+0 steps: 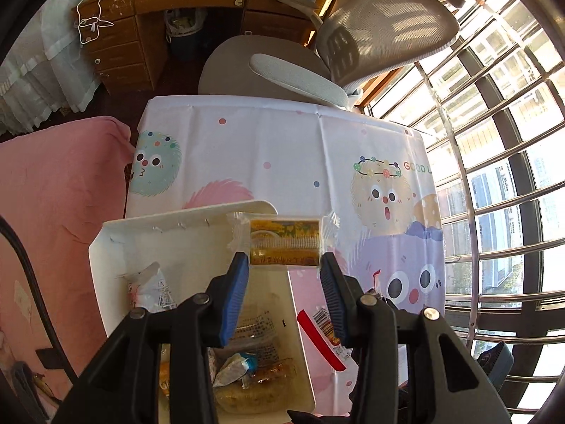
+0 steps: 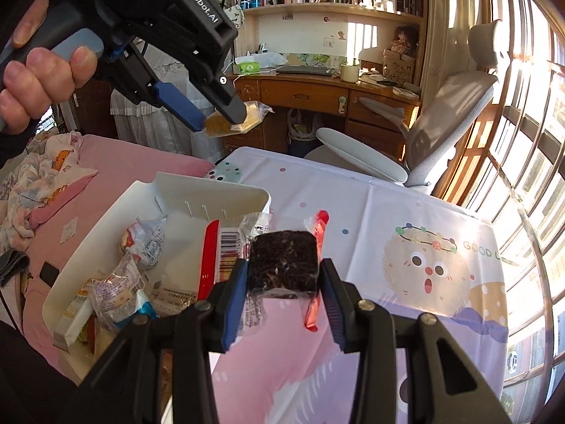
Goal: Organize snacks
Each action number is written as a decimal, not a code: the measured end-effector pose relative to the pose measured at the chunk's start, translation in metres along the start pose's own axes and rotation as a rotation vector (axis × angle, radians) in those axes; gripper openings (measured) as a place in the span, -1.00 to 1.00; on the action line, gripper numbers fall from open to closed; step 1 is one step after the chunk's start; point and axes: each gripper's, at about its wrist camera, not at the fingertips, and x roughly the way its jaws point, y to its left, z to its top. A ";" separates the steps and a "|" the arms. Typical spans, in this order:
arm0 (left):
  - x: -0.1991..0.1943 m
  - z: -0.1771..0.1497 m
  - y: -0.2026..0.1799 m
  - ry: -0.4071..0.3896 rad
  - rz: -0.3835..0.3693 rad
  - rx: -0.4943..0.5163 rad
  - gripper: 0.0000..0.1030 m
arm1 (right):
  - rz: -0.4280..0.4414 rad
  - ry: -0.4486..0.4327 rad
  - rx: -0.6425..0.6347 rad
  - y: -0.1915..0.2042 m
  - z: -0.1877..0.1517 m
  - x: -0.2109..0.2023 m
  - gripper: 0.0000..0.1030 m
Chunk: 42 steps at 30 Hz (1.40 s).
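My left gripper (image 1: pixel 284 264) is shut on a yellow wrapped snack (image 1: pixel 285 245), held in the air above the far end of the white box (image 1: pixel 116 233). The right wrist view shows the same left gripper (image 2: pixel 219 121) up high at the left with the yellow snack (image 2: pixel 247 120) between its blue pads, a hand around its handle. My right gripper (image 2: pixel 282 270) is shut on a dark square snack (image 2: pixel 282 260) in a clear and red wrapper, above the box's right wall. The white box (image 2: pixel 212 190) holds several wrapped snacks.
The table carries a cartoon-print cloth (image 2: pixel 406 233). A pink bed (image 1: pixel 53 194) lies left of the box. A grey office chair (image 1: pixel 370 35) stands past the table's far edge, a wooden desk (image 2: pixel 307 92) behind it. Window bars (image 1: pixel 494 194) run along the right.
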 end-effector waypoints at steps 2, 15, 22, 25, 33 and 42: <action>-0.007 -0.016 0.007 -0.005 -0.006 -0.005 -0.21 | 0.010 0.000 0.003 0.009 0.001 -0.007 -0.20; -0.029 -0.124 0.056 -0.031 -0.057 -0.075 -0.11 | 0.128 0.076 0.099 0.055 -0.012 -0.037 -0.15; -0.040 -0.152 0.050 -0.081 -0.044 -0.054 0.56 | 0.126 0.142 0.105 0.059 -0.019 -0.047 0.29; -0.044 -0.159 0.042 -0.096 -0.037 -0.059 0.56 | 0.115 0.159 0.113 0.055 -0.025 -0.053 0.35; -0.049 -0.180 0.001 -0.158 -0.033 -0.080 0.56 | 0.060 0.212 0.171 0.015 -0.046 -0.084 0.36; -0.059 -0.220 -0.092 -0.288 -0.078 -0.095 0.56 | 0.022 0.252 0.309 -0.068 -0.084 -0.166 0.44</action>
